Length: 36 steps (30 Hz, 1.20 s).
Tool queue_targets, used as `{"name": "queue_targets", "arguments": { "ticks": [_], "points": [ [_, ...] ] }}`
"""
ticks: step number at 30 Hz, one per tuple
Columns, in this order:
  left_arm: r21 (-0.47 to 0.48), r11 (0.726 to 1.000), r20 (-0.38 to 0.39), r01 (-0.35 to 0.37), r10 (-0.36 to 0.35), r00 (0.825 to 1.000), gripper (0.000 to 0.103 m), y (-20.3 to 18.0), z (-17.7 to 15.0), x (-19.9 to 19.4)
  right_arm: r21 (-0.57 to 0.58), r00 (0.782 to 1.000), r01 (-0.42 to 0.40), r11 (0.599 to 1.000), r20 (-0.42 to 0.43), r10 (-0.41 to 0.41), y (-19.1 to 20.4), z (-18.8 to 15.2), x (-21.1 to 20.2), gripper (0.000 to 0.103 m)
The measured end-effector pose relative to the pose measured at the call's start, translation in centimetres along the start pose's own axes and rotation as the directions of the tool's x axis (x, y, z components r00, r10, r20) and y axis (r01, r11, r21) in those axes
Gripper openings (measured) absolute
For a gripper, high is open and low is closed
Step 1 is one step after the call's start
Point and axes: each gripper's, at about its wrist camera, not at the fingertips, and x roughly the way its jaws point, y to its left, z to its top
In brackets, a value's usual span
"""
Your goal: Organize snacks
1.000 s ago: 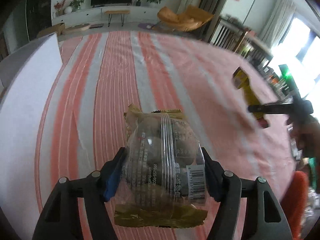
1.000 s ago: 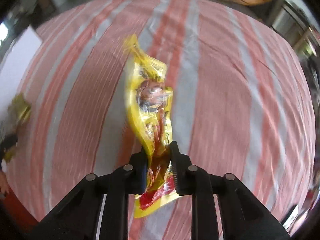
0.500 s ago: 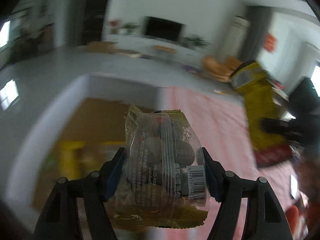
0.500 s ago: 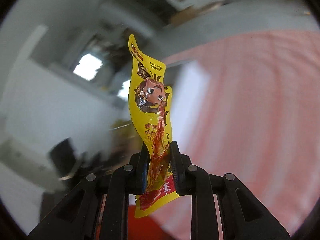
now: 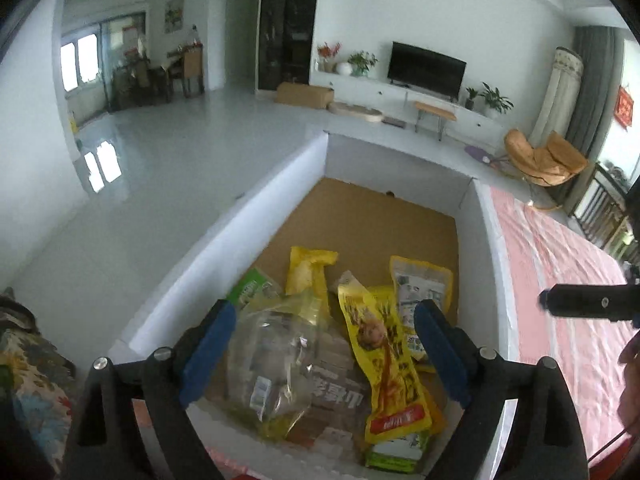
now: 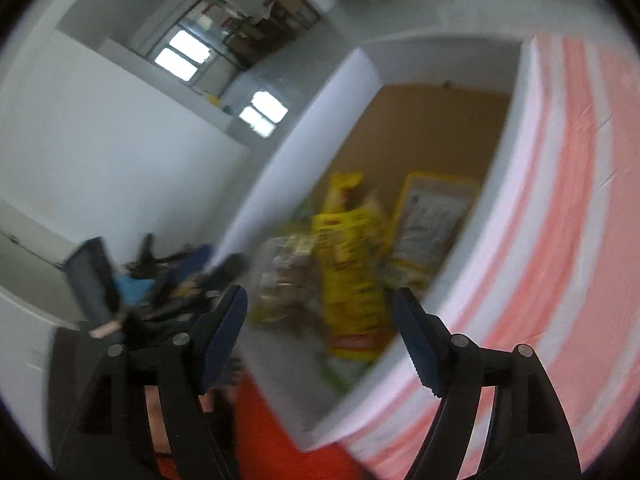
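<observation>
Left wrist view: the clear snack bag (image 5: 276, 364) and yellow packet (image 5: 384, 364) are lying in the white box (image 5: 240, 240), its brown floor bare beyond. I'm opening both tools, left tool (image 5: 324, 344) and right tool (image 6: 320, 332), gripping nothing, over its near edge.

Home, living rm. Flat-screen TV (image 5: 427, 68) on long white low cabinet (image 5: 404, 94) w/ potted plants (image 5: 362, 62) and flower vase (image 5: 329, 53); small wooden bench (image 5: 434, 110) in front. Tan lounge chair (image 5: 544, 156) by grey curtains (image 5: 588, 80). Glossy pale floor (image 5: 180, 152). Dining area w/ chairs (image 5: 188, 68) beyond. Pink-striped cloth (image 5: 560, 280) over tabletop.
</observation>
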Motion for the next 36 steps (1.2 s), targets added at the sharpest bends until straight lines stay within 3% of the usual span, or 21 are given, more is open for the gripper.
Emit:
{"name": "queue_targets", "arguments": {
  "ticks": [4, 5, 6, 9, 11, 19, 21, 24, 28, 36],
  "points": [
    [-0.022, 0.993, 0.065, -0.115, 0.116, 0.991, 0.093, -0.3, 0.3, -2.3, -0.147, 0.985, 0.168, 0.975, 0.071, -0.159, 1.3, 0.8, -1.6, 0.086],
    [-0.048, 0.987, 0.056, -0.152, 0.155, 0.986, 0.103, -0.3, 0.4, -2.7, -0.189, 0.976, 0.213, 0.958, 0.093, -0.199, 1.8, 0.9, -1.9, 0.089],
    [-0.070, 0.982, 0.056, -0.176, 0.180, 0.982, 0.103, -0.3, 0.5, -3.1, -0.220, 0.968, 0.245, 0.944, 0.108, -0.226, 2.3, 0.9, -2.0, 0.090],
    [-0.137, 0.957, 0.085, -0.254, 0.267, 0.960, 0.103, 0.2, 0.5, -4.1, -0.271, 0.960, 0.278, 0.921, 0.123, -0.253, 3.3, 0.8, -1.9, 0.091],
    [-0.127, 0.945, 0.071, -0.301, 0.311, 0.948, 0.103, 0.5, 0.5, -4.1, -0.294, 0.957, 0.286, 0.912, 0.125, -0.260, 3.8, 0.3, -1.7, 0.091],
    [-0.094, 0.937, -0.005, -0.336, 0.337, 0.941, 0.103, 1.3, -1.1, -3.4, -0.382, 0.926, 0.377, 0.844, 0.151, -0.346, 6.2, -0.6, -0.3, 0.091],
    [-0.115, 0.944, -0.006, -0.310, 0.311, 0.950, 0.103, 1.9, -1.3, -3.5, -0.396, 0.921, 0.389, 0.832, 0.164, -0.353, 6.8, -0.7, -0.2, 0.093],
    [-0.134, 0.949, -0.003, -0.286, 0.289, 0.957, 0.103, 2.3, -1.5, -3.6, -0.400, 0.918, 0.398, 0.826, 0.173, -0.358, 7.2, -0.7, -0.2, 0.093],
    [-0.111, 0.939, 0.016, -0.326, 0.329, 0.944, 0.103, 1.9, -1.7, -3.9, -0.395, 0.915, 0.403, 0.826, 0.169, -0.366, 7.1, -0.7, -0.2, 0.093],
    [-0.103, 0.943, 0.003, -0.317, 0.319, 0.948, 0.103, 1.2, -2.0, -3.5, -0.401, 0.911, 0.411, 0.819, 0.158, -0.380, 7.1, -1.4, -0.1, 0.093]
  ]
}}
